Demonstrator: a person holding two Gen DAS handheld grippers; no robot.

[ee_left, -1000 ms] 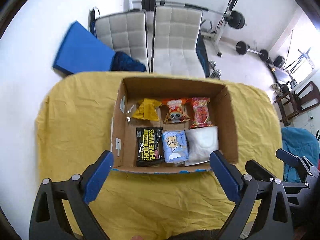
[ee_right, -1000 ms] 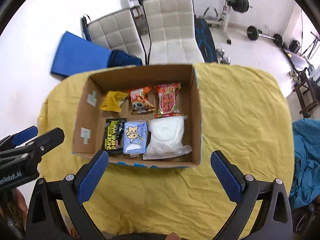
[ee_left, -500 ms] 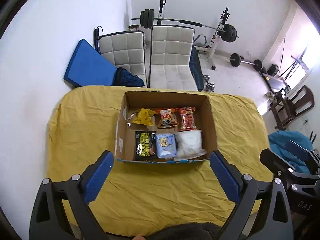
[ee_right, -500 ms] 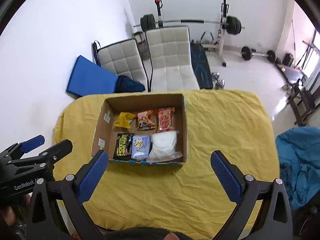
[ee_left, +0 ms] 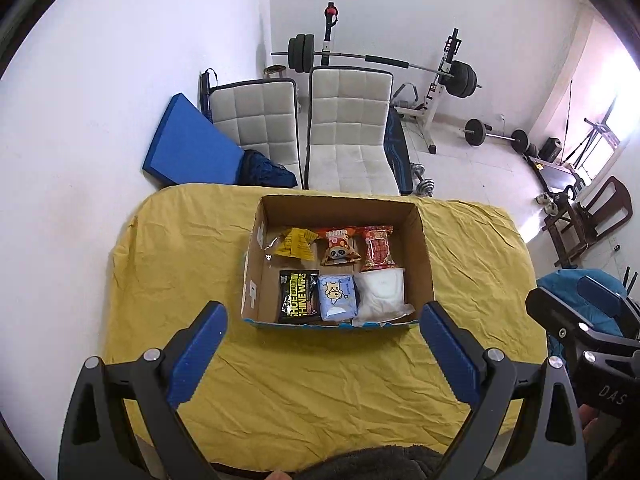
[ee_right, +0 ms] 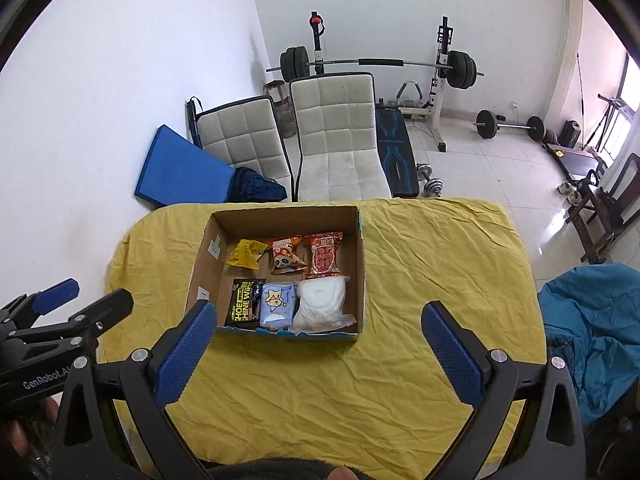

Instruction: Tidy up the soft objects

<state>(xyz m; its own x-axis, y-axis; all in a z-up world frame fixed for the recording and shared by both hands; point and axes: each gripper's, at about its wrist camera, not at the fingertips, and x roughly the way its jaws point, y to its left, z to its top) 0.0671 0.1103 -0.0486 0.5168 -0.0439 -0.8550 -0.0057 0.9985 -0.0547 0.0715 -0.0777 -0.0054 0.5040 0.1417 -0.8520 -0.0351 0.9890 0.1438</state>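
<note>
A bench (ee_left: pixel 320 392) draped in a wrinkled yellow cloth (ee_right: pixel 432 264) carries one open cardboard box (ee_left: pixel 425 264), which sits directly on the cloth toward the far side and left of centre, with bare cloth spreading near and right of it.

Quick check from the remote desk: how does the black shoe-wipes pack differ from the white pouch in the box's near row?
The black shoe-wipes pack is dark with bold yellow lettering; the white pouch is plain, with no print that I can read. The pack sits at the row's left end, the pouch at its right end, by the cardboard box's right wall. The pack looks narrower, the pouch wider and puffier. Both lie flat, flanking the light-blue pack.
</note>
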